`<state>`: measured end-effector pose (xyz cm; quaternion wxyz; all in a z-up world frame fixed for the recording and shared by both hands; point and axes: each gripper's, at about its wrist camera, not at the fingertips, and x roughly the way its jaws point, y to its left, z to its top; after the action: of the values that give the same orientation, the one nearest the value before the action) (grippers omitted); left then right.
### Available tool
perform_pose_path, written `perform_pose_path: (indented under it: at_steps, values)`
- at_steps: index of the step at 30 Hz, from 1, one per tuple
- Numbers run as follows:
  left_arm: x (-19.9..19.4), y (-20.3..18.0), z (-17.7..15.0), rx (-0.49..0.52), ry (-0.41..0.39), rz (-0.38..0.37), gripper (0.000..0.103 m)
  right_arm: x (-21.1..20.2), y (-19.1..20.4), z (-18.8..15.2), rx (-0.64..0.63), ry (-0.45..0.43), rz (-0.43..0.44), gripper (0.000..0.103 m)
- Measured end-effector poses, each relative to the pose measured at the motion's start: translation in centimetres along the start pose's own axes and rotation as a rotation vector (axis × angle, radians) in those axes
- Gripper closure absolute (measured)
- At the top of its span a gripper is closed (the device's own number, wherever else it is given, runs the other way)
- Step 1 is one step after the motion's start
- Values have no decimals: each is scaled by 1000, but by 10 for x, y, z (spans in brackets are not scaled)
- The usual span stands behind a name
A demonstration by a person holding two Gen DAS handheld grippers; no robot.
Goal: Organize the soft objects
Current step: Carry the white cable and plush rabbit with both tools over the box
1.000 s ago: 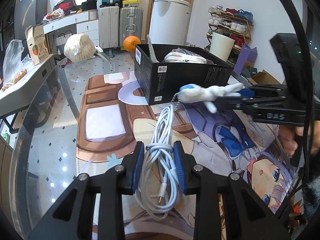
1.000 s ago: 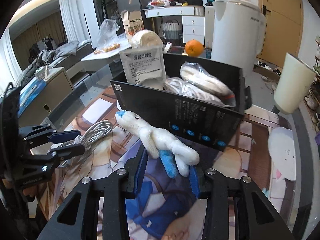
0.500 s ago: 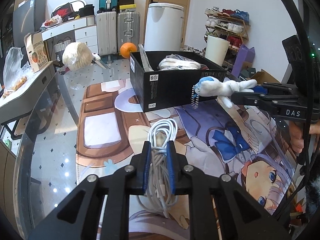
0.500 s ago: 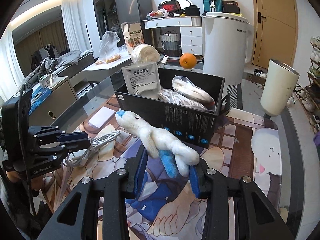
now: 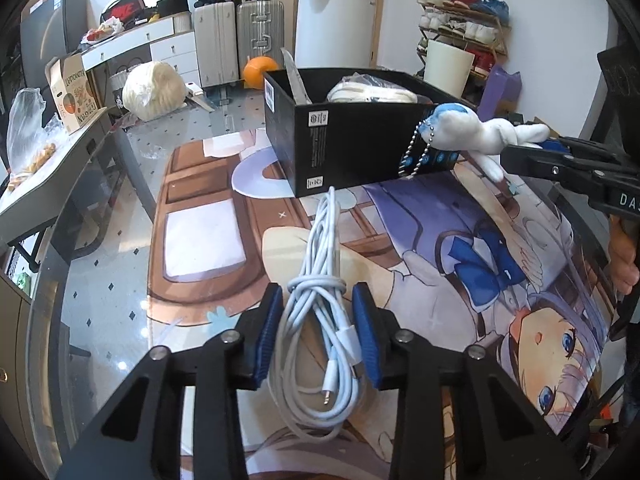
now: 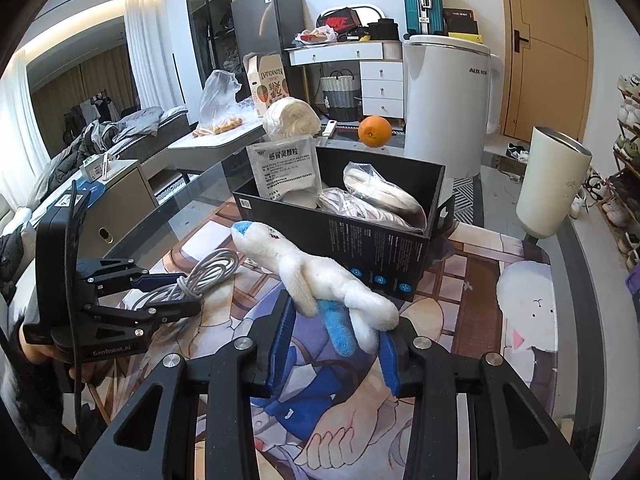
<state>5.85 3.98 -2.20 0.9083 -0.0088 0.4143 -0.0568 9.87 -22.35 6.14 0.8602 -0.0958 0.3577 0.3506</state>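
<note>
1. Here the left hand-held gripper [image 5: 316, 334] points down at the desk with a bundled white cable [image 5: 320, 308] lying between its blue pads [image 5: 267, 336]; its jaws are opening, a gap shows on each side of the bundle, and the pads do not press on it.
2. The cable rests on the printed desk mat [image 5: 460, 240], its looped end reaching toward the black box [image 5: 344, 152] and its plug end lying near the bottom of the left wrist view.
3. The right hand-held gripper [image 6: 334, 342] is clamped on a white plush toy [image 6: 320, 276], holding it by its lower end, where blue and white limbs sit between the pads.
4. The toy is lifted off the mat and slants up and away from the jaws, its blue-tipped head [image 6: 246, 230] level with the near wall of the box; in the left wrist view a bead chain [image 5: 416, 150] hangs from that head in front of the box wall.
5. The open box stands on the mat just beyond the toy and holds a white printed sachet [image 6: 286, 172] standing upright at its left end and bagged white items [image 6: 376, 194] beside it.
6. Farther out on the glass desk [image 5: 100, 280] lie an orange [image 6: 375, 131] and a bagged pale round bundle [image 6: 290, 118], and a cream-coloured tumbler [image 6: 554, 188] stands to the right of the box.
</note>
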Motion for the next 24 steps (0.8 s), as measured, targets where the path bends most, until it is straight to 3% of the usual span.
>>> perform_pose_path:
  at_steps: [16,24]
  values:
    - [-27,-1,8,-17,-100,-29,77,-32,5,10,-19,-90,6,65]
    - [-7,-3,4,-10,-39,-29,75,-36,3,9,-12,-91,2,65]
